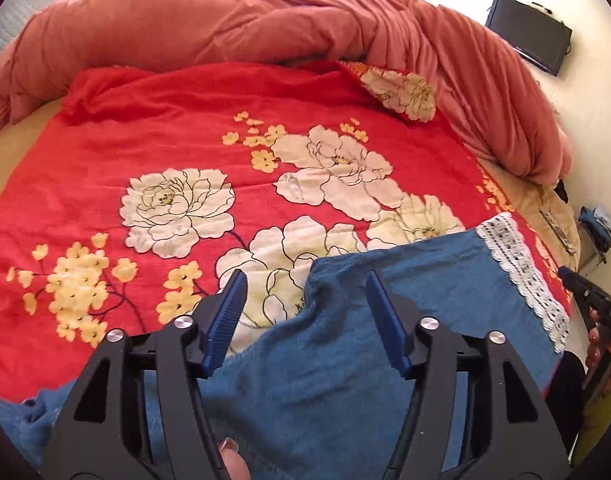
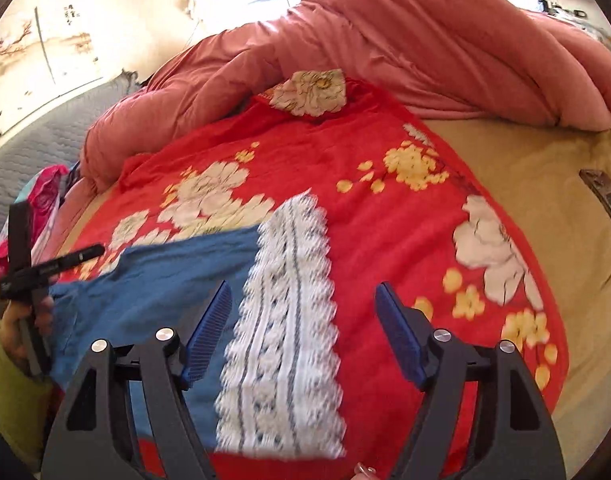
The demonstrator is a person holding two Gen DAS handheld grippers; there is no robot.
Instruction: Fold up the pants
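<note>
the blue pants lie on the red flowered blanket at the near edge of the bed, already doubled over by the look of it, with the white lace cuff toward the right side and a loose blue edge running off to the left. the left claw hovers over the left part of the cloth with its jaws apart and nothing pinched, one blue pad above the fabric and the other above the blanket. the right claw also stands apart, straddling the lace cuff without pressing on it. the step in hand looks like a release between folds, so the next grip matters: i would take the cloth at two matching corners, one claw at the lace end and one at the left edge, pinching all layers together so none slides out. lift only a little, keep both hands level with each other, and carry the end straight across so the edges line up. the lace is blurred in the right view, so how flat it lies is hard to tell. the pink quilt is well apart, behind.
</note>
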